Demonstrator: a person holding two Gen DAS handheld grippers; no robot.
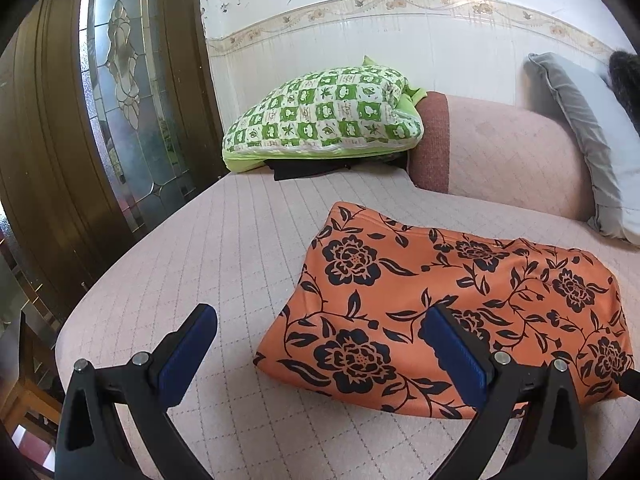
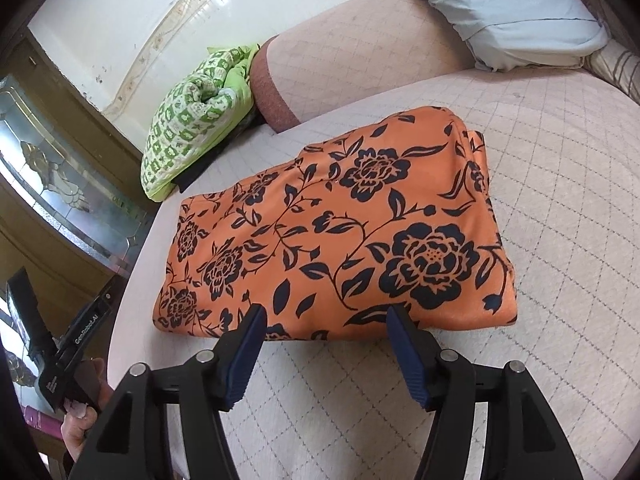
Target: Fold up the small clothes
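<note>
Right wrist view: your right gripper [image 2: 322, 316] jaws spread, empty | folded orange floral garment [image 2: 340, 224] at 12 o'clock | left gripper [image 1: 320, 320] jaws spread, garment at 2 o'clock

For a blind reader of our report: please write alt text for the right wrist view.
An orange floral garment lies folded on a pink quilted sofa seat; the open right gripper hovers at its near edge. A green checked bundle sits behind.
</note>
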